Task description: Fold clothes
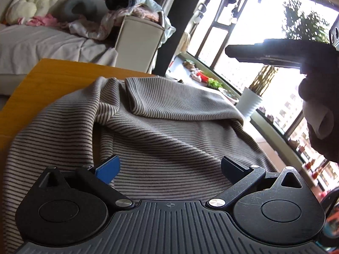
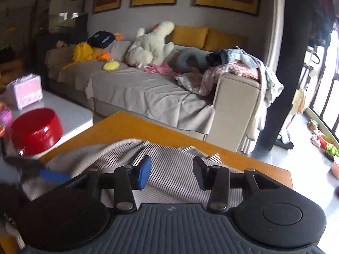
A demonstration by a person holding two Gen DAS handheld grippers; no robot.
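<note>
While the left gripper (image 1: 169, 167) hovers with jaws spread wide and empty, the right gripper (image 2: 172, 173) hangs part open, gripping nothing either. Under both lies the striped top (image 1: 169, 131), rumpled on the orange desk (image 1: 55, 72). It looks soft, light and limp, likely to sag, so pinch a hem or edge. One flap is folded over; its long axis cannot be told.
</note>
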